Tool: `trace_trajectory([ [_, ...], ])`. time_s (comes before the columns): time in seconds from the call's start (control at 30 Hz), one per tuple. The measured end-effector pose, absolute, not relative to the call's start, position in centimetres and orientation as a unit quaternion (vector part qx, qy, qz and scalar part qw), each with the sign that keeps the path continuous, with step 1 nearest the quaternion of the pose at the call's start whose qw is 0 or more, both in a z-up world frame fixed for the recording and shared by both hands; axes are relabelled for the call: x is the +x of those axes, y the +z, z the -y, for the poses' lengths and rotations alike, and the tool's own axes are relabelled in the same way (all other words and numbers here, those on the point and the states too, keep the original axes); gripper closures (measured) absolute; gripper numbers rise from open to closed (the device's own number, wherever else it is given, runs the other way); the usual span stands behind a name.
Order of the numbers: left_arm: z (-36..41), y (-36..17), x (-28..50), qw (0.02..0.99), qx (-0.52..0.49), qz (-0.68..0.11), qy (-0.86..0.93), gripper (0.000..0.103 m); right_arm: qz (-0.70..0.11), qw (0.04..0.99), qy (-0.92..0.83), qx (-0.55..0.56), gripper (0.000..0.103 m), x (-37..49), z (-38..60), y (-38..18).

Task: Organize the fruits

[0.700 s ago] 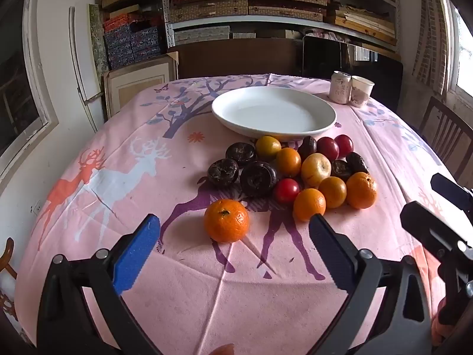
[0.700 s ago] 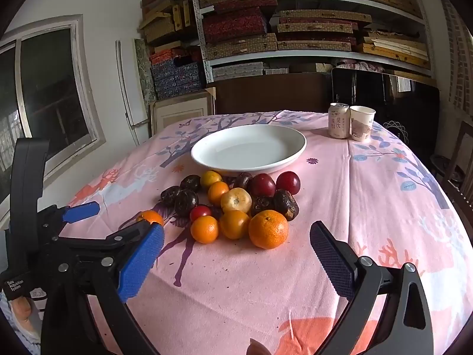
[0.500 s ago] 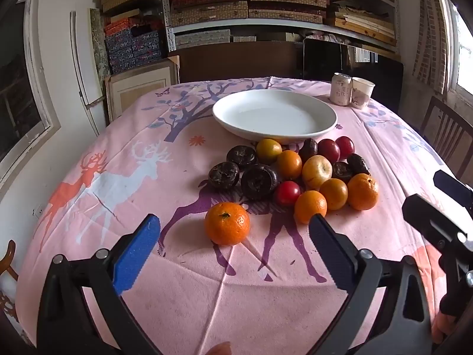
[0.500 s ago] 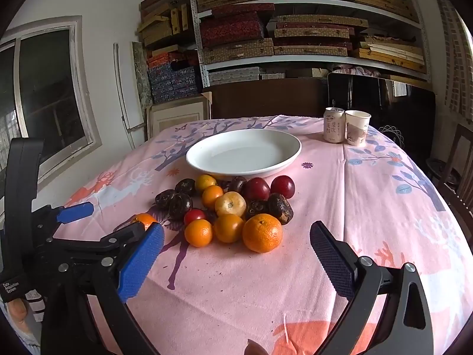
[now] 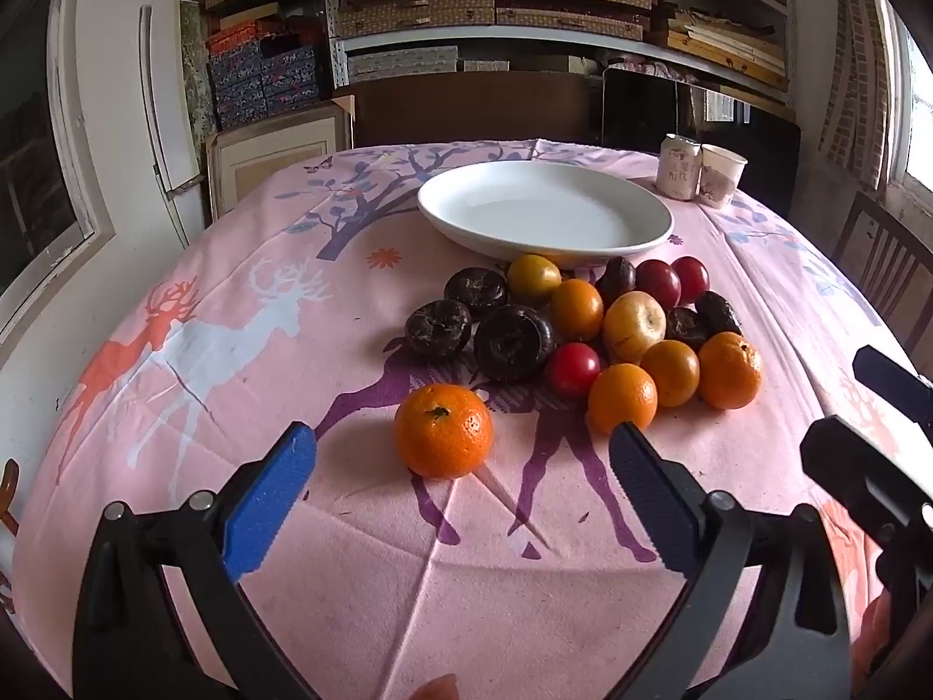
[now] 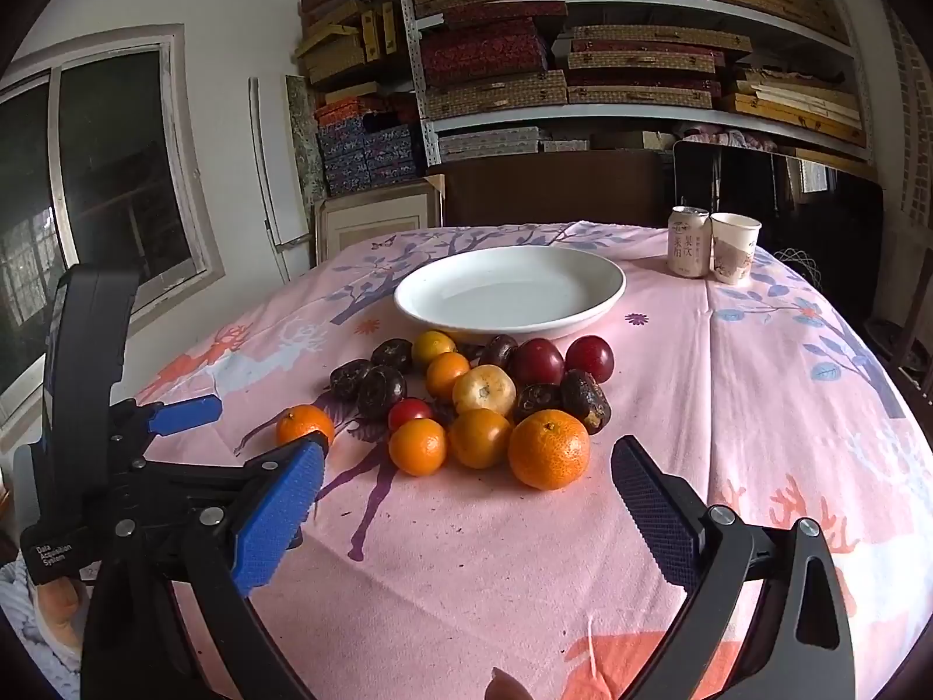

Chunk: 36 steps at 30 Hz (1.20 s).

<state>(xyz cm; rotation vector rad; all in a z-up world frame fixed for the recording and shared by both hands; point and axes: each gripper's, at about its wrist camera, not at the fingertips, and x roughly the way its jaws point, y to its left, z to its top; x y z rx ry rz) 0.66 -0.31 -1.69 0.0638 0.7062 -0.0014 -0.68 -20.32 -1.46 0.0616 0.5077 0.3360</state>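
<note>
The lone mandarin [image 5: 443,430] lies apart from the fruit pile [image 5: 589,321], nearer the table's [image 5: 175,361] near edge, with the white plate [image 5: 545,213] beyond; it looks light, round and soft-skinned, best pinched gently across its middle; the left gripper [image 5: 460,496] tilts down toward it, jaws wide and empty; the right gripper [image 6: 466,510] hovers likewise, wide, holding nothing.

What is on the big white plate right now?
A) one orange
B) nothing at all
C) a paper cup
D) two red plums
B: the white plate is bare inside, and all the fruit, like the nearest orange, sits on the tablecloth in front of it.
</note>
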Motion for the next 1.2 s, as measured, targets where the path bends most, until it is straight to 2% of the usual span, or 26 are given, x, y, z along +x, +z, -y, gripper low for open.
trace_trajectory([
  [1.2, 0.97, -1.98, 0.32, 0.936, 0.040, -0.350, -0.009, 0.004, -0.264, 0.946, 0.181, 0.057, 0.003, -0.47, 20.64, -1.87],
])
